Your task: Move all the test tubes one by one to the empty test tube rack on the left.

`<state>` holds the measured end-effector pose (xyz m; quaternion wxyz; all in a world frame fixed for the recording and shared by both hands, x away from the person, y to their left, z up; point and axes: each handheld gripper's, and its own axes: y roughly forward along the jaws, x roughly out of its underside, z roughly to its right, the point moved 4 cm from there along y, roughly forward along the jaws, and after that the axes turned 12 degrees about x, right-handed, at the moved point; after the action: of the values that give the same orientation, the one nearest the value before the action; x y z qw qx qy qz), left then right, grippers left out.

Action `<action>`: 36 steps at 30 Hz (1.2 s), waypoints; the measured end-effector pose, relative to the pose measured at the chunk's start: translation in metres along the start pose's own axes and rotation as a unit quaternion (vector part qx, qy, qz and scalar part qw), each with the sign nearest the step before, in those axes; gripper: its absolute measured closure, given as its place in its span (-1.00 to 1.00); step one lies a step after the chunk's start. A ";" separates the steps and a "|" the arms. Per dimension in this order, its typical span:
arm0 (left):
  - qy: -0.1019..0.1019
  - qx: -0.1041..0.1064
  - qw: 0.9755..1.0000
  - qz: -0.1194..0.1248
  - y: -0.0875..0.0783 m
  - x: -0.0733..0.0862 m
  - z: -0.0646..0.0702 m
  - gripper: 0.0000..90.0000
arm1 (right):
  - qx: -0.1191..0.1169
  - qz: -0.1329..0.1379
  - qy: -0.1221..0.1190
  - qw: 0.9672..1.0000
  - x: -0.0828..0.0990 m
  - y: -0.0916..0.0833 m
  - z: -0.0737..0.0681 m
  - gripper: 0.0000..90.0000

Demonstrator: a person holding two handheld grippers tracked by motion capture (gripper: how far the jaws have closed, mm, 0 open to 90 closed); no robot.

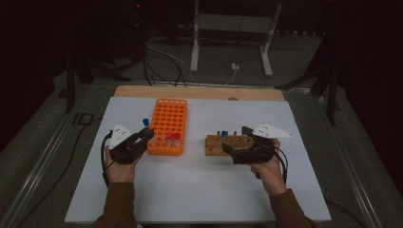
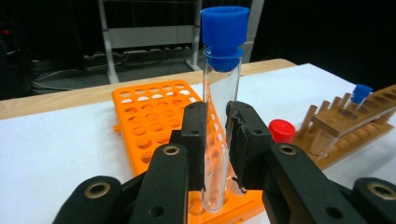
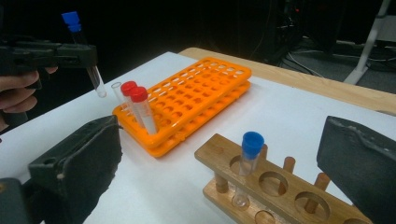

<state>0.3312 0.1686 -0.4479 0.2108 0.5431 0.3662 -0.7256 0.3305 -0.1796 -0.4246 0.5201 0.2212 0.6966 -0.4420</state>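
Holding: our left gripper (image 2: 217, 140) clamps a blue-capped tube (image 2: 219, 116) upright, lifted clear just left of the orange rack (image 1: 167, 124).
Risk: we judge the glass could slip or tilt in the pads and miss a hole, striking the rack's top.
In the way: two red-capped tubes (image 3: 137, 109) and an uncapped one (image 3: 117, 93) stand in the rack's near row.
Right gripper (image 1: 237, 145): jaws spread wide, holding nothing, over the wooden rack (image 3: 275, 186) right of the orange one.
Also there: a blue-capped tube (image 3: 247, 163) seated in it.
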 end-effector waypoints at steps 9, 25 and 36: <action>-0.008 -0.024 1.000 0.010 0.007 0.001 -0.016 0.72 | 0.004 0.008 0.009 1.000 -0.003 -0.004 0.006 -1.00; -0.012 -0.034 0.999 -0.036 0.041 0.020 -0.034 0.71 | 0.003 0.005 0.010 1.000 -0.002 -0.003 0.007 -1.00; -0.015 -0.033 0.996 -0.083 0.048 0.045 -0.042 0.72 | 0.001 0.003 0.008 1.000 0.000 -0.002 0.006 -1.00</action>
<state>0.3774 0.1737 -0.5111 0.1731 0.4923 0.4303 -0.7365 0.3323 -0.1855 -0.4238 0.5153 0.2272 0.6998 -0.4396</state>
